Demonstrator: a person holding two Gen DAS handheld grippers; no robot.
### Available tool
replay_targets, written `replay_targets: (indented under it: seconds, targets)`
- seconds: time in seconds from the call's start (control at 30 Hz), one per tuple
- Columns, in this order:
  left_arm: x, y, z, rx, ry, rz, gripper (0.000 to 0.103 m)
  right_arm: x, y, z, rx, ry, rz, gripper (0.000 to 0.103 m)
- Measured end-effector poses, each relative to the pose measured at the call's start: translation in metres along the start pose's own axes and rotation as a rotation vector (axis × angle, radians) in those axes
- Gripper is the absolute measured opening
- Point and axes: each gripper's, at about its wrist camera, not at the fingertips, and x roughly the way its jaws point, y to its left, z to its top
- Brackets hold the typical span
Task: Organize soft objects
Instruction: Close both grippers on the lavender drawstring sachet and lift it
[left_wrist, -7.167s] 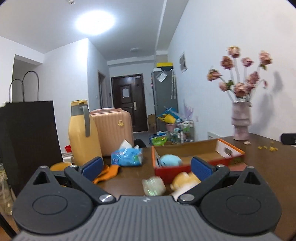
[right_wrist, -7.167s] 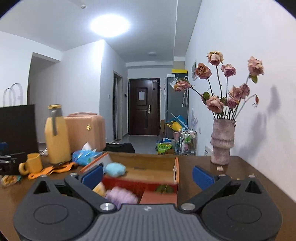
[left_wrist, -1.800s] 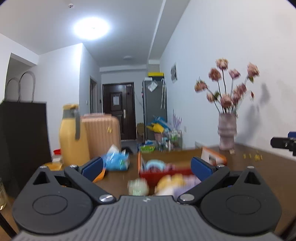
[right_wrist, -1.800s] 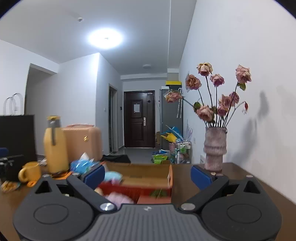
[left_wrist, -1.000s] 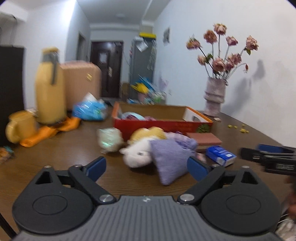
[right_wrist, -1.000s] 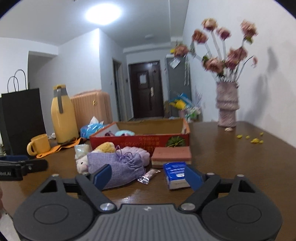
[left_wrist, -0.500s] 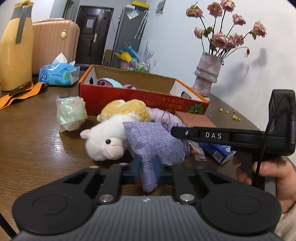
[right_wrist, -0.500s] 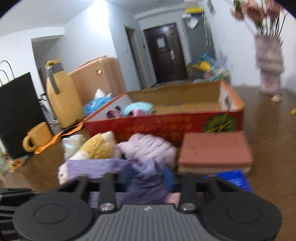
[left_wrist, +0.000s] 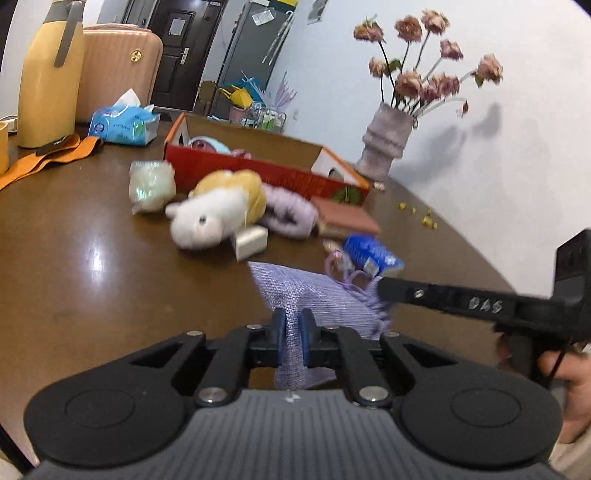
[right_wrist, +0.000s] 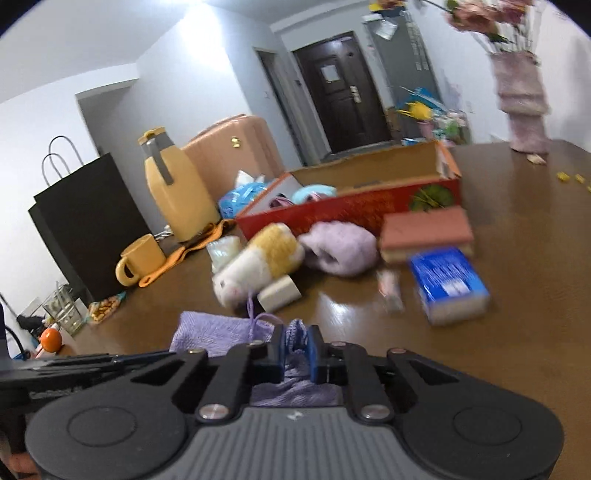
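right hand-held gripper (right_wrist: 295, 349) — clamped on purple pouch (right_wrist: 221, 334); table (right_wrist: 517, 314)

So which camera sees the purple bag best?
The left wrist view: the purple bag spreads out flat, with its drawstring showing. In the right wrist view the bag is mostly hidden behind the right gripper.

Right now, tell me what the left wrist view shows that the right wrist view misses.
Only the left wrist view: the vase's dried flowers whole. Only the right wrist view: a black paper bag and a yellow mug. Both: each gripper, left and right, clamped on the purple pouch, plus the plush toy and red box.
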Motion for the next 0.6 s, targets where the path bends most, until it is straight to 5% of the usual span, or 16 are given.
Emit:
replay_targets:
  seconds: [0.1, 0.17, 0.27, 0.3, 0.4, 0.5, 0.6]
  targets:
    - [0.004, 0.001, -0.008, -0.028, 0.018, 0.026, 0.025, -0.005, -0.006, -0.015, 0.024, -0.01, -0.063, 0.017]
    - [-0.002, 0.001, -0.01, -0.033, -0.005, 0.0, 0.047, -0.012, -0.003, -0.022, -0.01, -0.046, -0.09, 0.02]
    - [-0.011, -0.002, -0.013, -0.005, -0.034, -0.039, 0.06, -0.021, 0.003, -0.03, -0.068, -0.095, -0.069, 0.038]
    - [-0.011, -0.002, -0.015, 0.006, -0.036, -0.052, 0.061, -0.02, 0.005, -0.033, -0.077, -0.09, -0.061, 0.047]
    - [0.002, -0.002, -0.021, 0.015, -0.005, -0.043, 0.059, -0.008, 0.004, -0.039, -0.081, -0.069, -0.071, 0.046]
    - [0.016, -0.001, -0.024, 0.018, 0.033, -0.03, 0.028, 0.006, -0.001, -0.044, -0.065, -0.038, -0.107, 0.037]
    - [0.018, 0.003, -0.025, 0.012, 0.036, -0.051, 0.016, 0.011, -0.007, -0.046, -0.035, -0.018, -0.066, 0.029]
